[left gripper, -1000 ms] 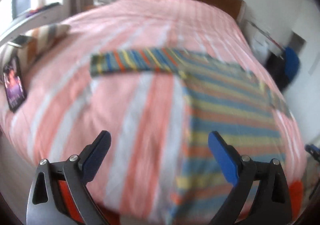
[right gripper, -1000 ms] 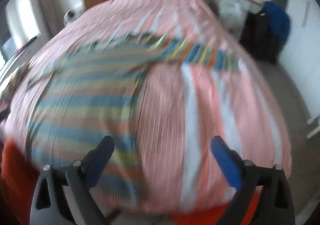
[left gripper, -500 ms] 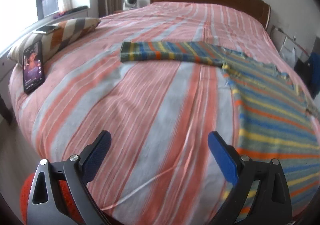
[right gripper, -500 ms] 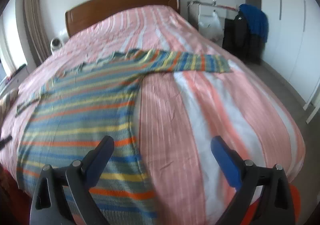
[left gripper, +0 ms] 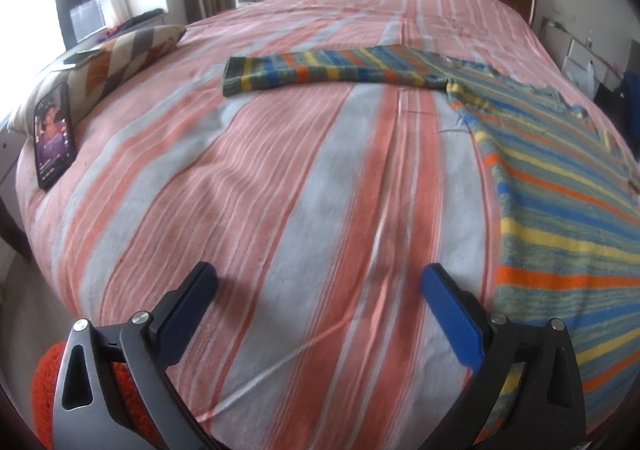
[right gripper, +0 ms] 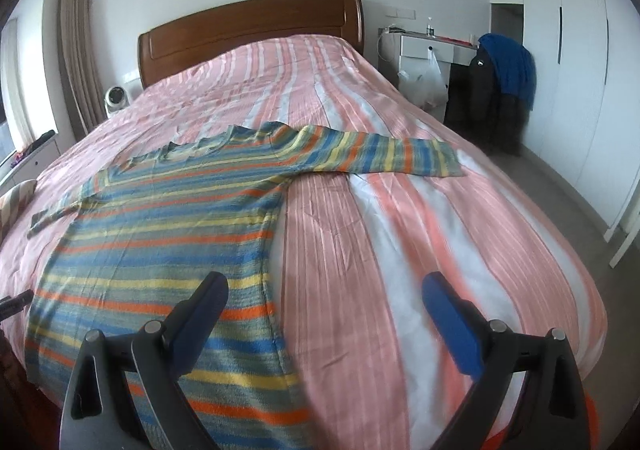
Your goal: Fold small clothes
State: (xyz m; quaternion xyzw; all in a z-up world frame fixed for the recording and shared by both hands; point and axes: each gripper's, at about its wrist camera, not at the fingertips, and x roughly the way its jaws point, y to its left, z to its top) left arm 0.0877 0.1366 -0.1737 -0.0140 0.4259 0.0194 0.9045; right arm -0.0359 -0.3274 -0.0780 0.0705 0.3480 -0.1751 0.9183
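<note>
Partly, sweater (right gripper: pixel 160 234) hem cut off, blurred

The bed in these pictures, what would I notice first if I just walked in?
Probably the striped sweater, spread flat on the bed with its sleeves stretched out to both sides. Next, the bed's wide pink and white stripes under it. Then a lit phone propped against a zigzag pillow at the bed's left edge, and two open blue-tipped tools, the left tool and right tool, hovering near the foot.
</note>
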